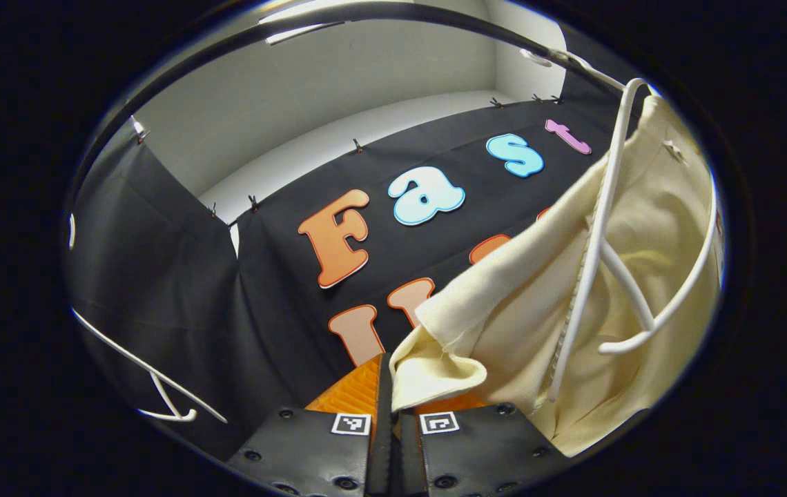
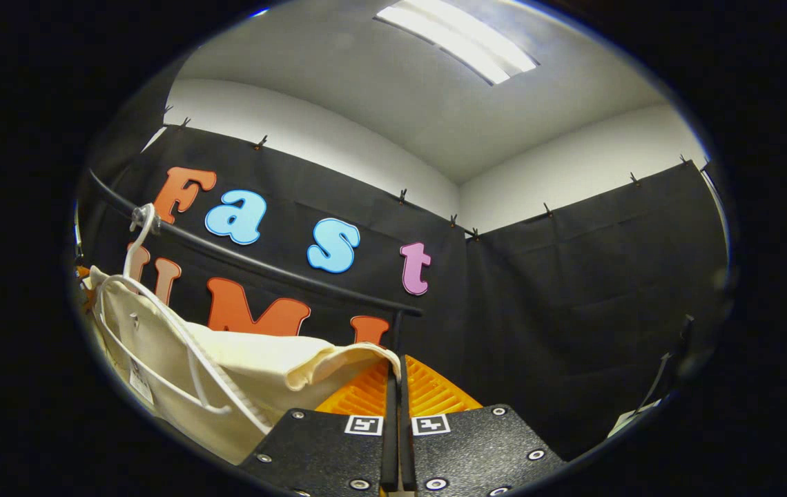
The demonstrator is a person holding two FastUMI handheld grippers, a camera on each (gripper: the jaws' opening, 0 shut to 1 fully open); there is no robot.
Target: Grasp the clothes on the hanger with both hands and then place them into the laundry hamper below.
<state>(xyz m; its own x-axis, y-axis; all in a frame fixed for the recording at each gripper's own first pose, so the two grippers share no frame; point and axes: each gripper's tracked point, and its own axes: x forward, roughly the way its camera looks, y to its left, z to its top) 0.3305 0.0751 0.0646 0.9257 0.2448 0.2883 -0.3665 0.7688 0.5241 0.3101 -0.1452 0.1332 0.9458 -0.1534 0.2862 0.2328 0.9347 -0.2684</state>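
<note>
A cream garment hangs on a white hanger from a dark rail at the right of the left gripper view. My left gripper is shut on a folded edge of that cloth, which bunches right at the fingertips. In the right gripper view the same cream garment stretches in from the left, still draped over its white hanger below the rail. My right gripper is shut on the garment's other edge, pinched thin between the fingers.
A second white hanger shows low at the left of the left gripper view. Black cloth walls close in the booth behind and to the right. A ceiling light is overhead.
</note>
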